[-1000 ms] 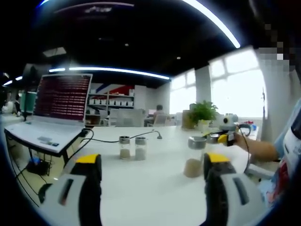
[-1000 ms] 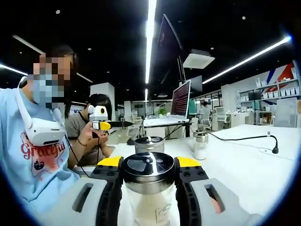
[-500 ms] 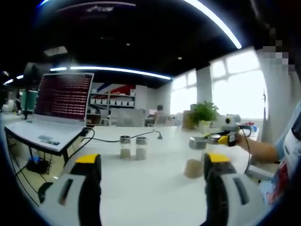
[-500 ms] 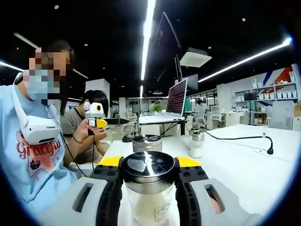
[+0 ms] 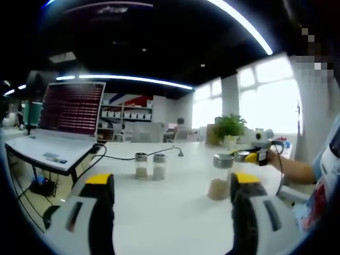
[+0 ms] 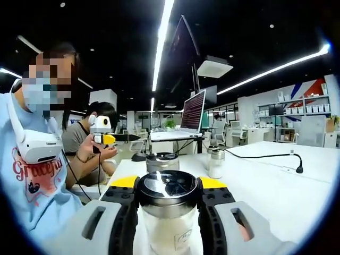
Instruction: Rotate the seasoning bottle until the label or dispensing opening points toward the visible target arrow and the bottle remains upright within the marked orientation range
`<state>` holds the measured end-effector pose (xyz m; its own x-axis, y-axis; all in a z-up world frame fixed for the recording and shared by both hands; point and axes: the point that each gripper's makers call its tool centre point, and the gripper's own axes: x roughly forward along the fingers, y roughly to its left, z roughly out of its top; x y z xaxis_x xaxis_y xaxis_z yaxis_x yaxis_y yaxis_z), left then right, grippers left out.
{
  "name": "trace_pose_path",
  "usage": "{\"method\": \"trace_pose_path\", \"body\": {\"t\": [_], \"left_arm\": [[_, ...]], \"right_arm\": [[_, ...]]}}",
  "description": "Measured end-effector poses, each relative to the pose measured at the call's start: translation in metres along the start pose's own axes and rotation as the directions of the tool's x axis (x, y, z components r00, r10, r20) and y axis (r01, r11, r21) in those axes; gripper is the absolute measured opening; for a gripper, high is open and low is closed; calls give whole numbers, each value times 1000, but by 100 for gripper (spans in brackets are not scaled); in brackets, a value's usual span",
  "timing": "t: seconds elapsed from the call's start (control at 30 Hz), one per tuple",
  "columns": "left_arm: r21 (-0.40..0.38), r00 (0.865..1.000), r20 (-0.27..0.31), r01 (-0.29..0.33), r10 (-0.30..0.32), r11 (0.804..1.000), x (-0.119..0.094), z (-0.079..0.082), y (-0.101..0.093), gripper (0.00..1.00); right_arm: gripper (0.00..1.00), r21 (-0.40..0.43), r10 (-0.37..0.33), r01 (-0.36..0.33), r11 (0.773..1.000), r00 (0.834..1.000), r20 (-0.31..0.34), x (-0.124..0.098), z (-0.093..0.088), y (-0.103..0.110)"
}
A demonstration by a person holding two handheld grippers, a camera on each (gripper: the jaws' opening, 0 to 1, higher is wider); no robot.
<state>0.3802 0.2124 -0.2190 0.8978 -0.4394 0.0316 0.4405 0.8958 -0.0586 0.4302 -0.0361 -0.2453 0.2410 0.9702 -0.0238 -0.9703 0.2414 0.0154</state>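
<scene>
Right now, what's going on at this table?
A person works two handheld grippers at a white table. The right gripper is clamped around a seasoning bottle, upright, metal lid on top. The left gripper is open and holds nothing. Two small shakers and a laptop sit further back. No target arrow is visible.

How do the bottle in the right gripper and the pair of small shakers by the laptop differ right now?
The seasoning bottle is clamped between the right gripper jaws; the two small shakers stand free on the white table. The bottle holds pale powder; one shaker holds tan, the other white. All are upright, clear, with metal caps.
</scene>
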Motion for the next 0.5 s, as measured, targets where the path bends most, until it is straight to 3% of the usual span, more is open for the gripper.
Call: {"method": "trace_pose_path", "body": {"t": [0.37,0.5], "left_arm": [[0,1000,-8,-1,1,1000,0,-2,0,96],[0,1000,-6,-3,3,1000,0,-1,1,96]], "right_arm": [[42,-25,-66,66,998,998,-10,-1,-1,-3],[42,-46,-135,134,990,990,-40,1,-3,-5]]}}
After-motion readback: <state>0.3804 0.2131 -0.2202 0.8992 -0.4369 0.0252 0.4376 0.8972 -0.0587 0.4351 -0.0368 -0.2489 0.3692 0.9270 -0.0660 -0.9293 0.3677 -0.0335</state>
